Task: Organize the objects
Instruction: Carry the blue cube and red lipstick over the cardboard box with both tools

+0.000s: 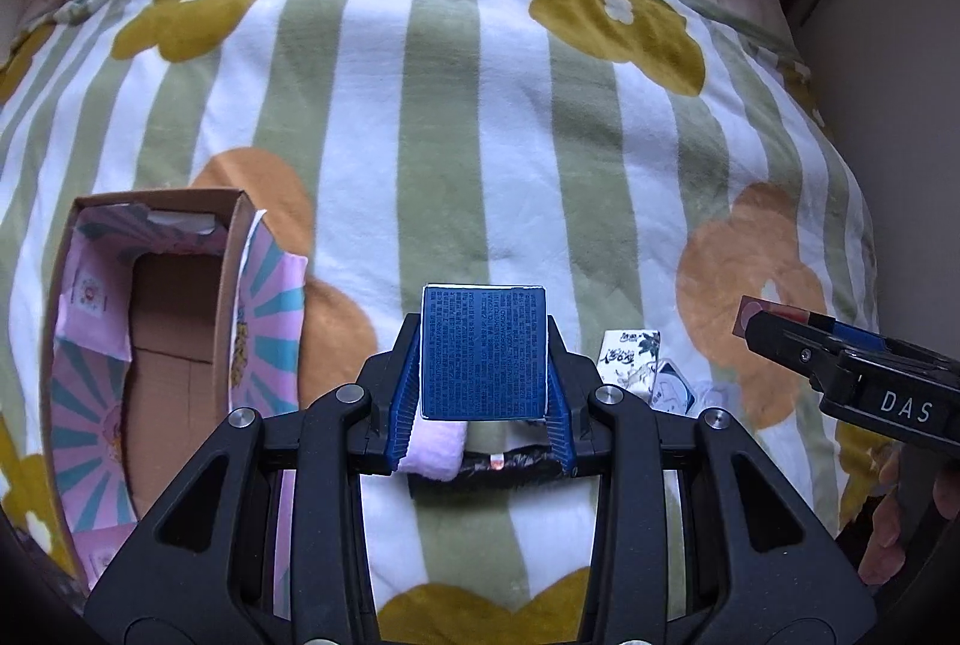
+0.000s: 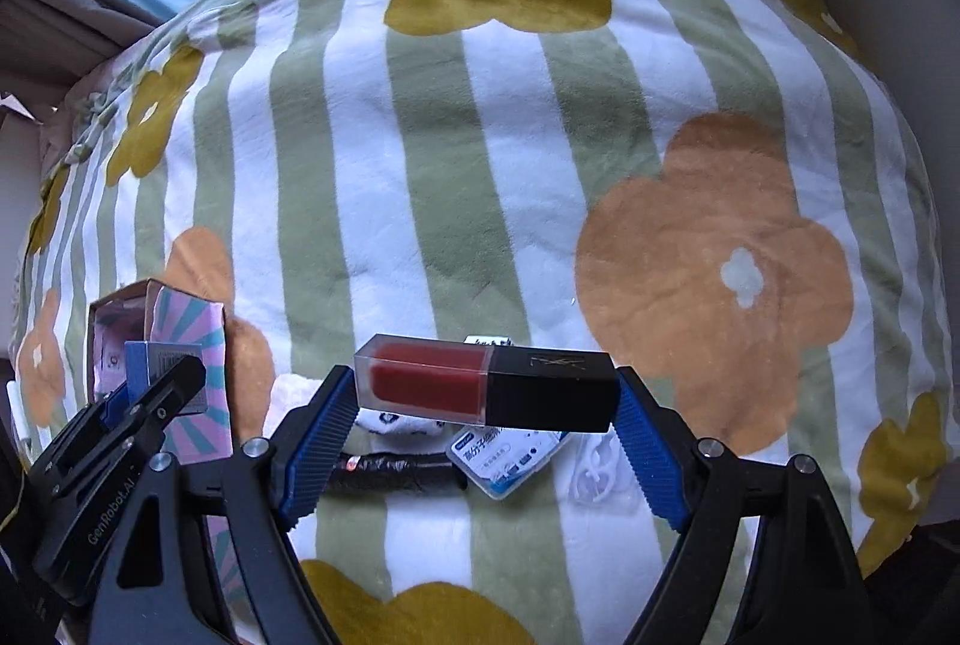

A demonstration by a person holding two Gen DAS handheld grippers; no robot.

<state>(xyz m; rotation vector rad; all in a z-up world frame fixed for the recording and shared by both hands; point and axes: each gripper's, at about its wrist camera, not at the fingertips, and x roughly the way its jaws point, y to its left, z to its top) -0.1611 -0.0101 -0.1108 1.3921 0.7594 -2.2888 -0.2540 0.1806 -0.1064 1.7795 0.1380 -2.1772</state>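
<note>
My left gripper (image 1: 485, 345) is shut on a small blue box (image 1: 483, 351) with fine print, held above the striped flower blanket (image 1: 480, 105). An open cardboard box (image 1: 144, 345) with pink and teal lining lies to its left. My right gripper (image 2: 486, 387) is shut on a red lip gloss tube with a black cap (image 2: 486, 387), held crosswise above the blanket. The right gripper also shows at the right in the left wrist view (image 1: 798, 339). The left gripper with the blue box shows at the left in the right wrist view (image 2: 156, 375).
Under the grippers on the blanket lie a pink cloth (image 1: 432, 450), a black wrapped stick (image 2: 390, 468), a white tissue pack (image 1: 630, 363), a blue-and-white packet (image 2: 510, 456) and a white plastic piece (image 2: 594, 465). Curtains and a wall stand at the back.
</note>
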